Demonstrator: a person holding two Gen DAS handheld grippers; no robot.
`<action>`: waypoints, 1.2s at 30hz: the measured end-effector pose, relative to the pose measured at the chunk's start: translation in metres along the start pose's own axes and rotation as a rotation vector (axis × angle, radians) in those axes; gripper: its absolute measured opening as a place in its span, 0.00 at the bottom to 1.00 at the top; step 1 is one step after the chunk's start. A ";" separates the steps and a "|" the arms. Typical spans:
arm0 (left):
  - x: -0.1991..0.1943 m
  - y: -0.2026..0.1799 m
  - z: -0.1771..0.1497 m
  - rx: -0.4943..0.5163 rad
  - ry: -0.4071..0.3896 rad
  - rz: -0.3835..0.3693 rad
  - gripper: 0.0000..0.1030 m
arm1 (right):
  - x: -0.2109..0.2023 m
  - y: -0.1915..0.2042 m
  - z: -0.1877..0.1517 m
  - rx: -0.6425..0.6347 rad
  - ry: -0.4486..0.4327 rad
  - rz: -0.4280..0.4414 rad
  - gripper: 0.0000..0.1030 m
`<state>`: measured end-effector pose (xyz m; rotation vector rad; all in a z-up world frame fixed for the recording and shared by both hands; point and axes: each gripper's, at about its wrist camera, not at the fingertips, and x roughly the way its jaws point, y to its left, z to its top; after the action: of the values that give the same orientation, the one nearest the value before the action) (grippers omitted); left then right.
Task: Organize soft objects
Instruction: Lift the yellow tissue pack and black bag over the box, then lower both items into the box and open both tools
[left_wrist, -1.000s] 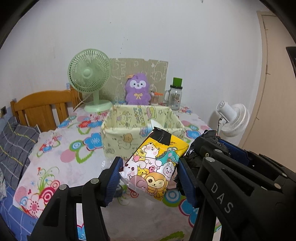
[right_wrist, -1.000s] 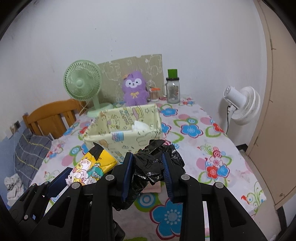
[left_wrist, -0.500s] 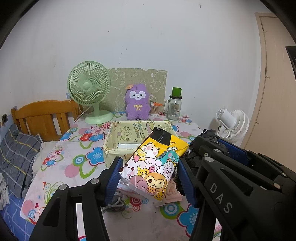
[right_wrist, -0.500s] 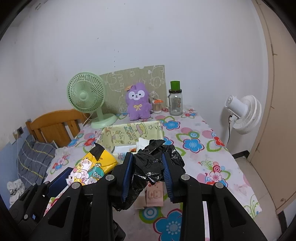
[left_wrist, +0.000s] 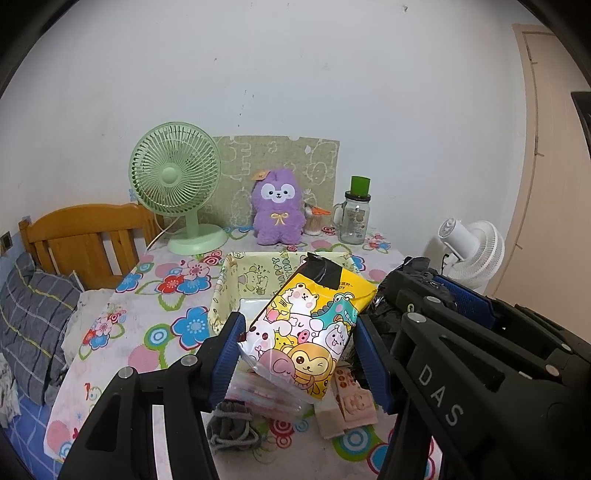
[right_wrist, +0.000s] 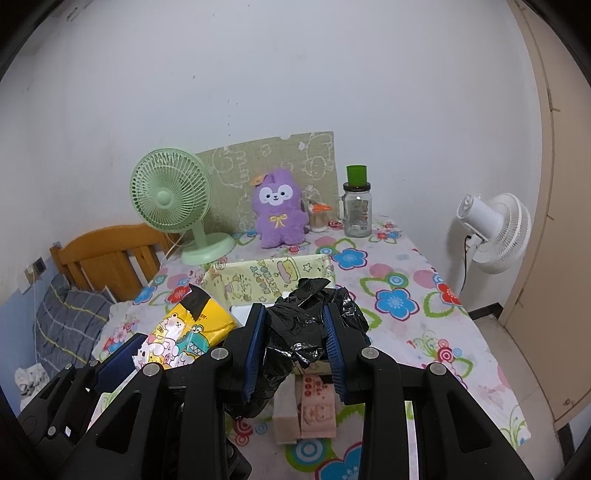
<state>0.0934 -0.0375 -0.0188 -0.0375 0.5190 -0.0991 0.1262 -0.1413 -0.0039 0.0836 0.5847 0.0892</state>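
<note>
The left gripper (left_wrist: 299, 354) has its blue fingers (left_wrist: 229, 350) pressed against both sides of a yellow cartoon-printed tissue pack (left_wrist: 310, 328), pinching it low so the soft pack stands up and forward out of the grip, clear of the tabletop (left_wrist: 147, 332). Just beside it, the right gripper (right_wrist: 295, 347) is clamped on a crumpled black plastic bag (right_wrist: 306, 328), which bulges above and sags below the fingers (right_wrist: 255, 347) because nothing stiff holds its shape. Both loads hang just short of the pale yellow storage box (left_wrist: 255, 284), which sits open-topped in the middle of the tabletop, presumably the place they are meant for. Under the grippers lie a grey sock (left_wrist: 229, 428), a clear pack (left_wrist: 266, 395) and small pink tissue packets (right_wrist: 317, 410), likely waiting their turn. A purple plush toy (right_wrist: 279, 212) stands at the back.
</note>
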 end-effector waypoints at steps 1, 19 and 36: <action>0.003 0.001 0.002 0.000 0.002 0.001 0.60 | 0.003 0.000 0.001 0.000 0.002 0.001 0.34; 0.055 0.017 0.031 -0.021 0.033 -0.010 0.60 | 0.060 0.009 0.030 -0.009 0.018 -0.006 0.34; 0.110 0.025 0.050 -0.026 0.073 0.005 0.60 | 0.121 0.006 0.050 -0.001 0.043 0.014 0.34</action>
<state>0.2157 -0.0237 -0.0314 -0.0585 0.5932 -0.0893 0.2535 -0.1249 -0.0281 0.0854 0.6268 0.1054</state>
